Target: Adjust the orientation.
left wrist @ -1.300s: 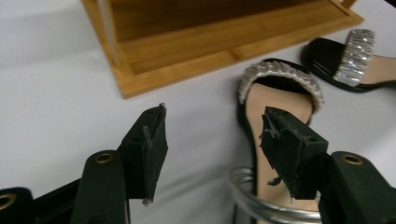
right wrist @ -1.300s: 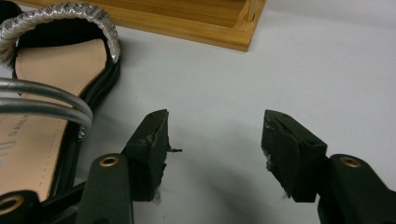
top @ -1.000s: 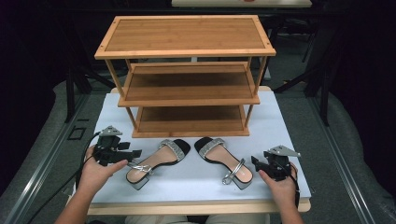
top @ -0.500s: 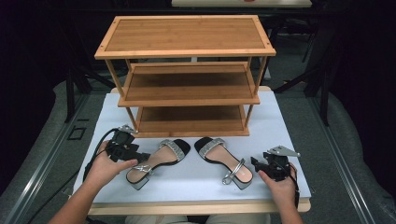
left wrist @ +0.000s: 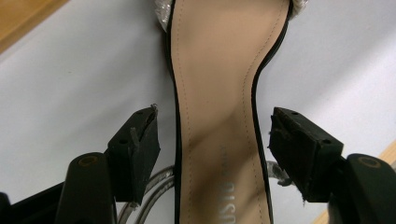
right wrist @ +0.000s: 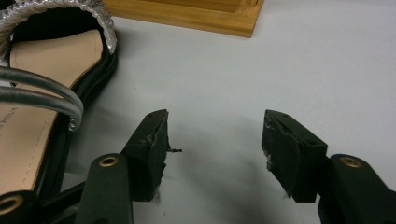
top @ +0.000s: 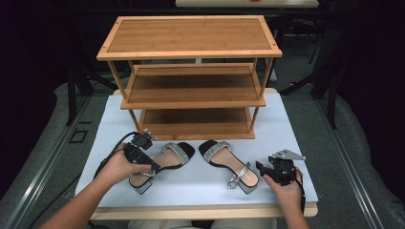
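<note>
Black-soled left sandal (left wrist: 219, 121) in front of wooden rack (top: 191, 71): left gripper (left wrist: 212, 135) straddles it, jaws wide; right gripper (right wrist: 215, 140) wide, empty.

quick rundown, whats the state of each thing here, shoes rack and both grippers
left sandal: flat on the table, upright, waist between the open jaws, not clamped
right sandal: flat on the table, upright, untouched
shoe rack: standing, all three shelves bare
left hand-held gripper: open, jaws astride the left sandal's narrow waist
right hand-held gripper: open, holding nothing, over bare table beside the right sandal
</note>
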A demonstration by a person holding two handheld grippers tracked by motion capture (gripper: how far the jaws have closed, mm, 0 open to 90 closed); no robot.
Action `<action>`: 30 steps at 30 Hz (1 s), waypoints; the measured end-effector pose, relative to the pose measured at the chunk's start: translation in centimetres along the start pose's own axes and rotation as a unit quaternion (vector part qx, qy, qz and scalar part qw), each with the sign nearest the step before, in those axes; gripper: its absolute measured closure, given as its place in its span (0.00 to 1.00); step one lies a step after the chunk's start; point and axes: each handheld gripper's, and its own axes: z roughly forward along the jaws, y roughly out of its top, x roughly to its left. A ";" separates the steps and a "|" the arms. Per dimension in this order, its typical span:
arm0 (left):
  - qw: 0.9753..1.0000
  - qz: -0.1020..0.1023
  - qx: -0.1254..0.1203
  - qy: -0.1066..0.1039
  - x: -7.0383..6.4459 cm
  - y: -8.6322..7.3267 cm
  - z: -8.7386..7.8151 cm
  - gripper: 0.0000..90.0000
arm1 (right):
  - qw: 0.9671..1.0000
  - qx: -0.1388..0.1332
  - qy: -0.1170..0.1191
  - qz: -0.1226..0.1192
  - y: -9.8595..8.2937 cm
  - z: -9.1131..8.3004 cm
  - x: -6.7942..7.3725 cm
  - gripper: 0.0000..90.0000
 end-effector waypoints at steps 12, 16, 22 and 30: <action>1.000 -0.009 0.018 -0.010 0.2 0.2 1.3 0.37 | 1.000 0.004 0.001 0.000 -0.1 0.0 0.0 0.45; 1.000 -0.011 0.020 -0.011 0.2 0.2 1.5 0.37 | 1.000 0.003 0.002 0.001 -0.2 0.1 0.0 0.45; 0.999 -0.009 0.027 -0.017 0.1 0.2 1.8 0.43 | 1.000 0.003 0.001 0.002 -0.2 0.1 0.0 0.45; 0.999 -0.002 0.048 -0.012 0.1 0.5 1.6 0.47 | 1.000 -0.001 0.000 0.004 -0.2 0.2 0.0 0.45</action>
